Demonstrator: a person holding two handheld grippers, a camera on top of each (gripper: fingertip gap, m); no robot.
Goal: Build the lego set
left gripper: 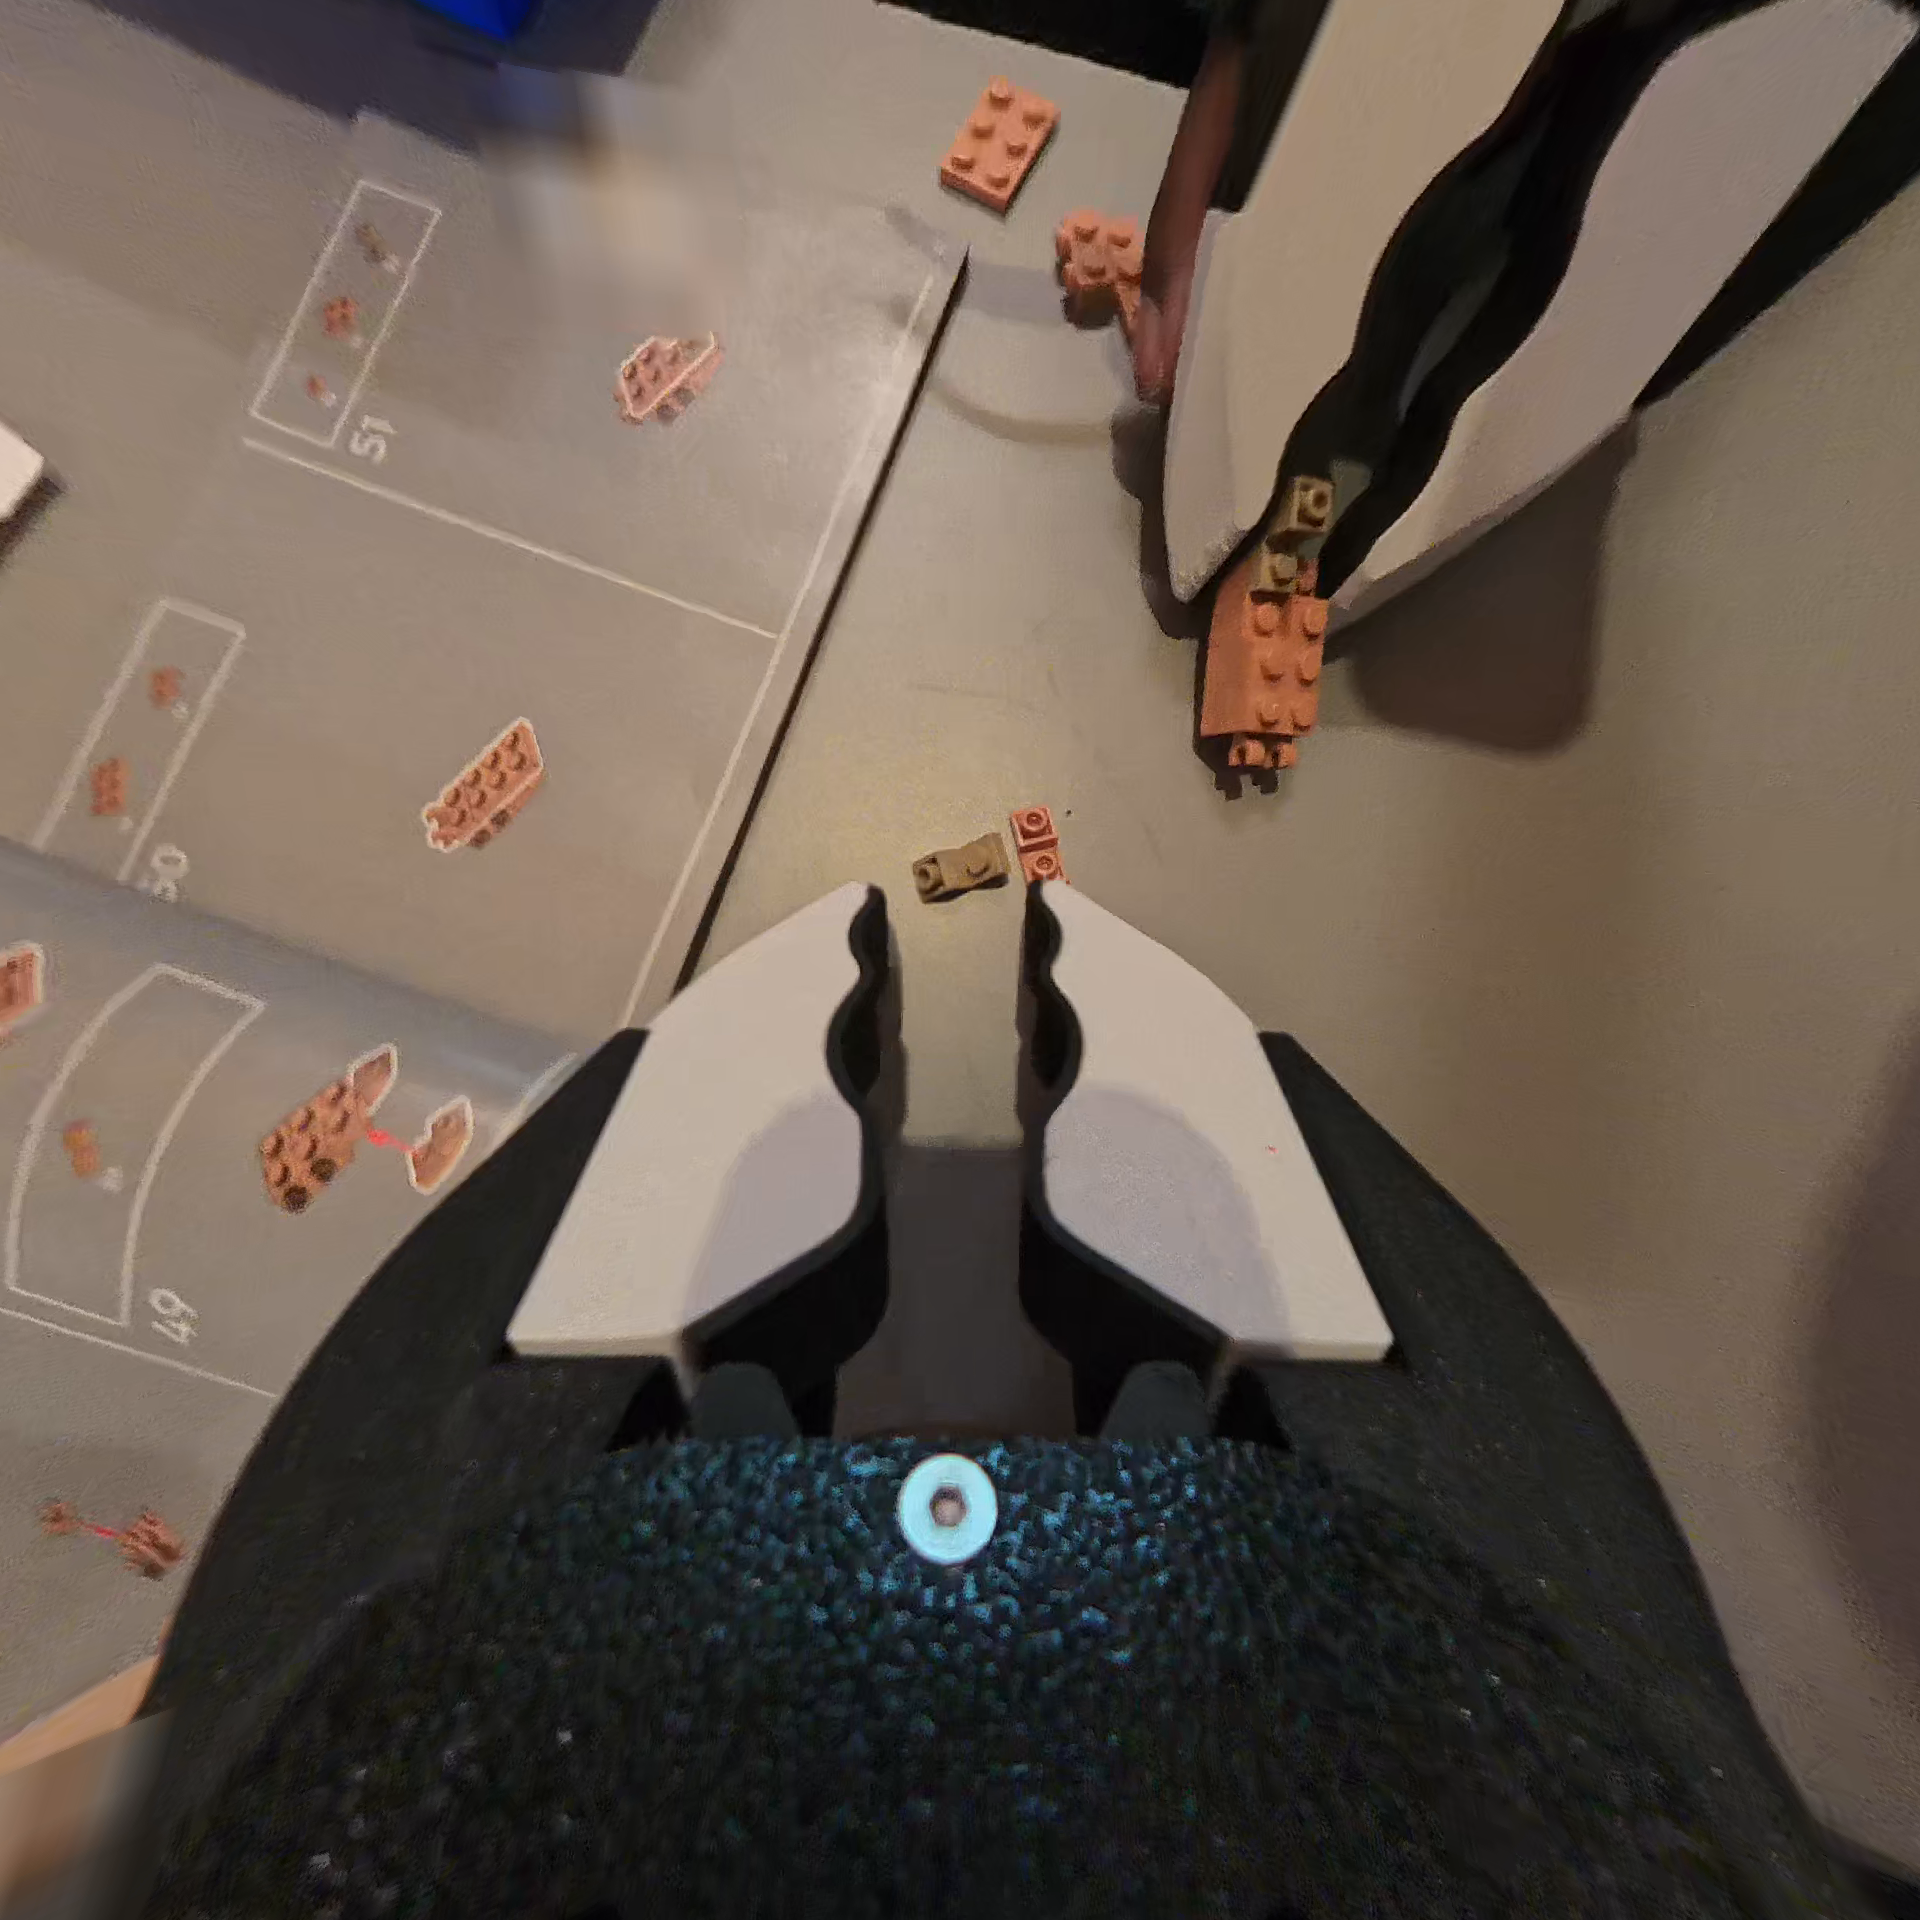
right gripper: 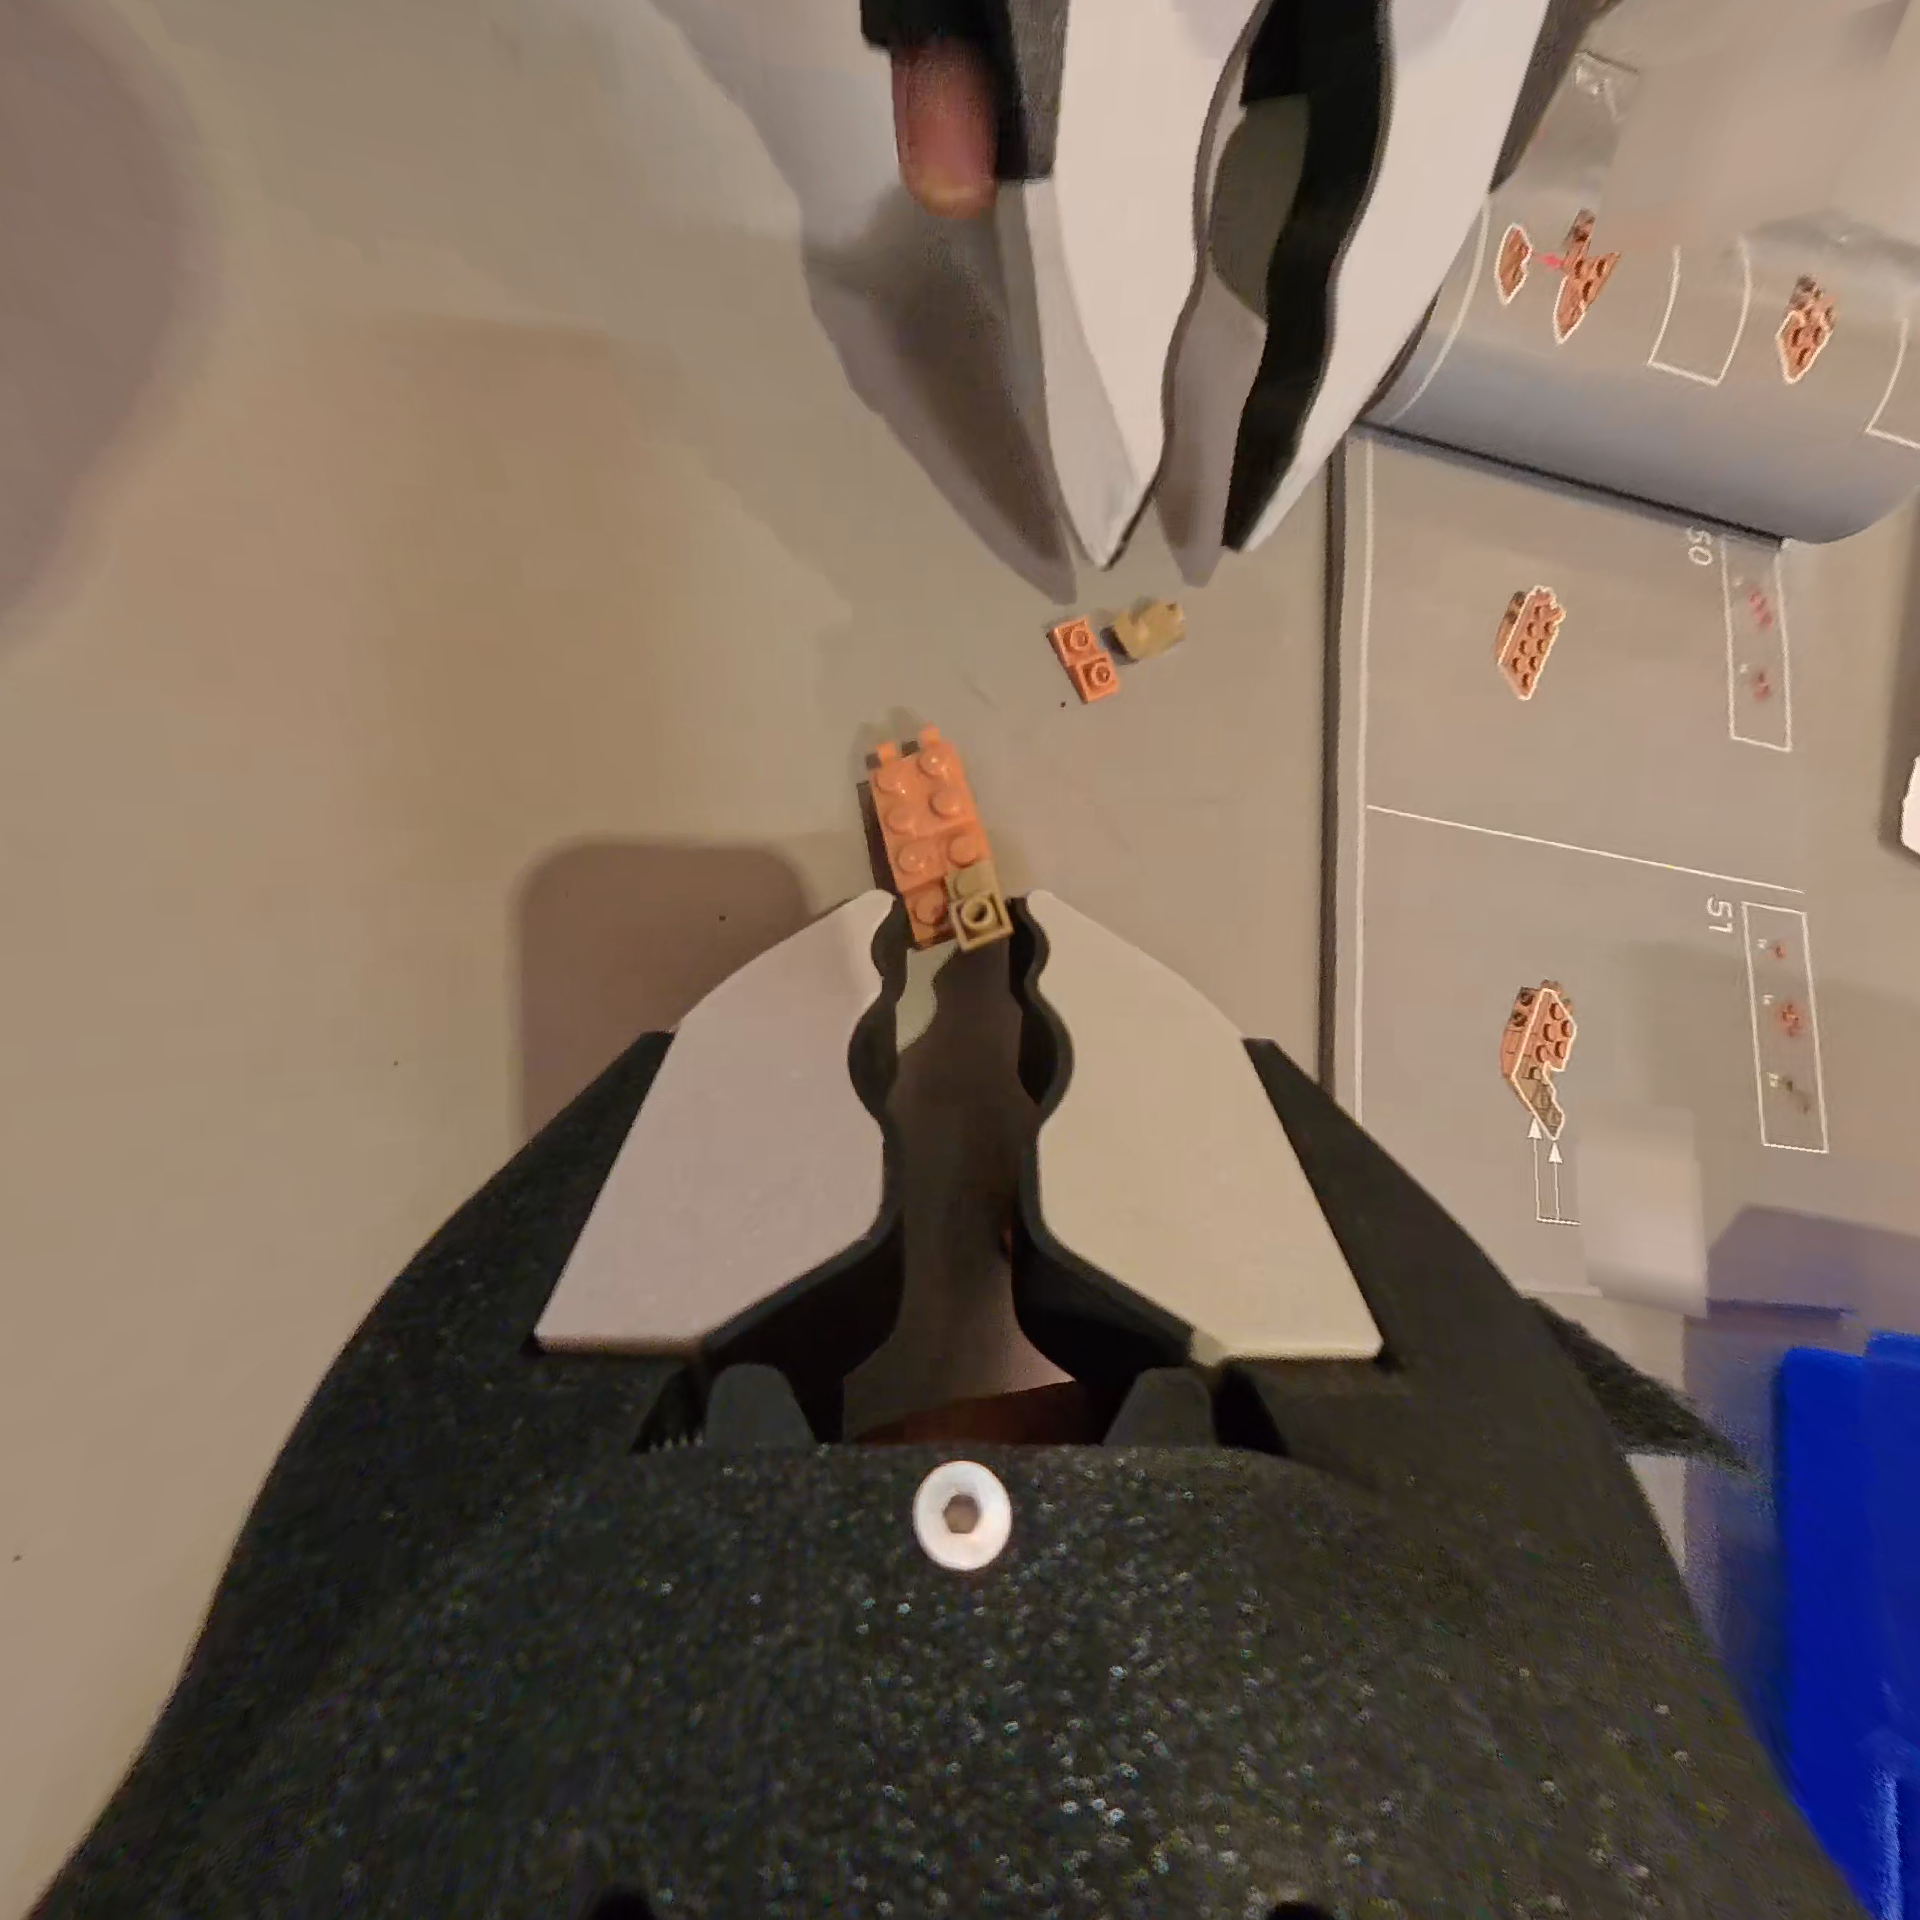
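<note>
R gripper (right gripper: 961, 914): fingers clamped on near end of an orange brick assembly (right gripper: 928, 821) w/ a tan piece at the gripped end; its long axis runs straight out ahead of the fingers, far end low over the tabletop (right gripper: 416, 623). L gripper (left gripper: 956, 899): fingers apart, nothing between; tan piece (left gripper: 961, 868) and small orange plate (left gripper: 1037, 844) just past the tips.

Counts of items on the grey table (left gripper: 1455, 935).
Two grippers; one brick assembly (right gripper: 930, 831); four loose brick pieces; one open instruction booklet (left gripper: 468, 582).
</note>
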